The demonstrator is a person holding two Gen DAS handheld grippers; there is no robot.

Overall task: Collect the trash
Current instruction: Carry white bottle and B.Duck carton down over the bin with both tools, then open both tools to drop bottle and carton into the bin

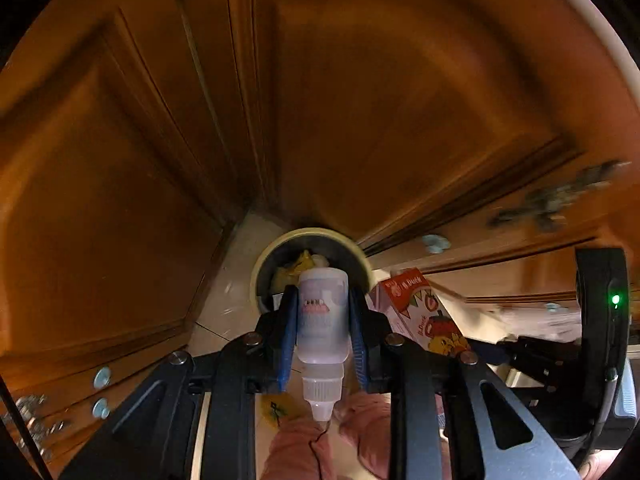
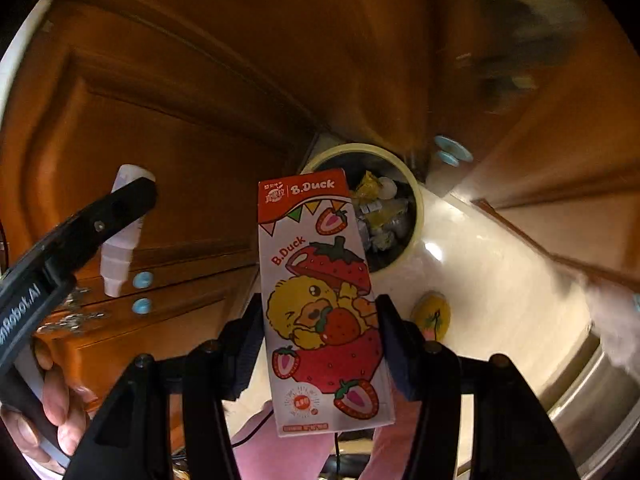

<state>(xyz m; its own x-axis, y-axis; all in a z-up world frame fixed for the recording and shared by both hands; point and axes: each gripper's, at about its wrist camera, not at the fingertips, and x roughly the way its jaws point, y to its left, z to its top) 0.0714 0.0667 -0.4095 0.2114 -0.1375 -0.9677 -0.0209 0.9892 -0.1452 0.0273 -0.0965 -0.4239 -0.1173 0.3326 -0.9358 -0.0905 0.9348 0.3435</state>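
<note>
My left gripper [image 1: 322, 312] is shut on a small white plastic bottle [image 1: 322, 320], its nozzle pointing back toward me, held above a round cream-rimmed trash bin [image 1: 262, 264]. My right gripper [image 2: 320, 332] is shut on a B.Duck strawberry carton [image 2: 320, 300], held upright in front of the same bin [image 2: 416, 204], which holds yellow and white wrappers. The carton shows in the left wrist view [image 1: 424, 312] to the right of the bottle. The left gripper and bottle [image 2: 120, 240] show at the left of the right wrist view.
Brown wooden cabinet doors [image 1: 160, 140] stand behind and around the bin. The floor is pale tile [image 2: 480, 280] with a yellow cherry sticker [image 2: 432, 316]. Blue round knobs [image 2: 452, 150] sit on the cabinets. A metal rim [image 2: 592, 392] is at the right.
</note>
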